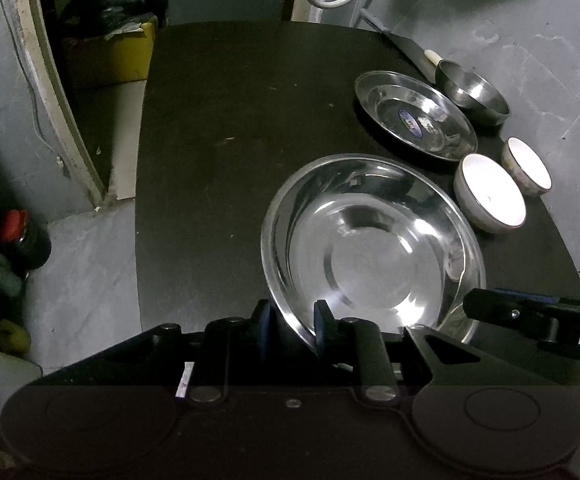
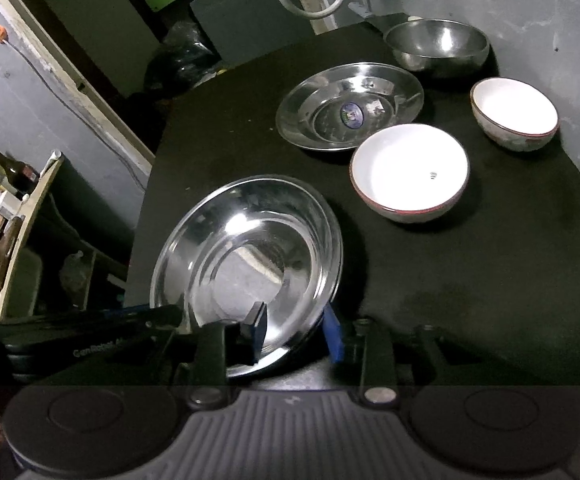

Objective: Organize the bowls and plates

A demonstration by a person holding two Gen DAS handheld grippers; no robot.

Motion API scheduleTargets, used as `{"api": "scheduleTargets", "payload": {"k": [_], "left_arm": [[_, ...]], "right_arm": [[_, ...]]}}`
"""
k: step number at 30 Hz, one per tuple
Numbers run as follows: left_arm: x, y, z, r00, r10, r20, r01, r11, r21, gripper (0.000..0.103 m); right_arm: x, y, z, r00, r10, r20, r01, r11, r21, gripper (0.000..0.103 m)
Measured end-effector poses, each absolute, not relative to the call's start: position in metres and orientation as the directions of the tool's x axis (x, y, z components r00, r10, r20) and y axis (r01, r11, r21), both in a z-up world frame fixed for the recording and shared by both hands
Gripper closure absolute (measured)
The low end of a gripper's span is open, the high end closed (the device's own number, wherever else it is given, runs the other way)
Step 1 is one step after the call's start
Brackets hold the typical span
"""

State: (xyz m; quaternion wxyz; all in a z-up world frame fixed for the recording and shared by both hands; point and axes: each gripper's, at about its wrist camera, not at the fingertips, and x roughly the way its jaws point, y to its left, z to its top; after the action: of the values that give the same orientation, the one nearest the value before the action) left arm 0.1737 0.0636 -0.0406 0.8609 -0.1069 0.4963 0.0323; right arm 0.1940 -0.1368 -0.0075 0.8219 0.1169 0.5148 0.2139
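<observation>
We've got 5 dishes on the black table (image 2: 490,280): a big steel plate (image 2: 250,264) near us, a second steel plate (image 2: 350,108) with a sticker in its middle, 2 white bowls (image 2: 410,172) (image 2: 514,114) and a steel bowl (image 2: 438,42) at the back, all with nothing in them. Grey walls, a white hose loop (image 2: 310,0), a yellow bin (image 1: 122,56) and bottles on a shelf (image 2: 10,184) off to the side. The big plate sits at the near edge. Our left gripper (image 1: 292,330) straddles its rim, pads close around it, though we can't tell if they're pressing. Our right gripper (image 2: 296,334) straddles the rim too – 1 finger inside, 1 outside, jaws apart with gaps showing.
</observation>
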Motion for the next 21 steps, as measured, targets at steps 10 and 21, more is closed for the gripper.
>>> {"api": "scheduleTargets", "payload": {"k": [10,21], "left_arm": [[0.172,0.077,-0.025,0.543,-0.068,-0.837,-0.169,0.968,-0.188,0.049],[0.189,0.093,-0.004,0.612,-0.042,-0.79,-0.196,0.959,-0.203,0.004]], "right_arm": [[0.192,-0.148,-0.005,0.411,0.466,-0.783,-0.224,0.885,0.409,0.053],[0.197,-0.17,0.004,0.474,0.48,-0.738,-0.205,0.876,0.437,0.015]]}}
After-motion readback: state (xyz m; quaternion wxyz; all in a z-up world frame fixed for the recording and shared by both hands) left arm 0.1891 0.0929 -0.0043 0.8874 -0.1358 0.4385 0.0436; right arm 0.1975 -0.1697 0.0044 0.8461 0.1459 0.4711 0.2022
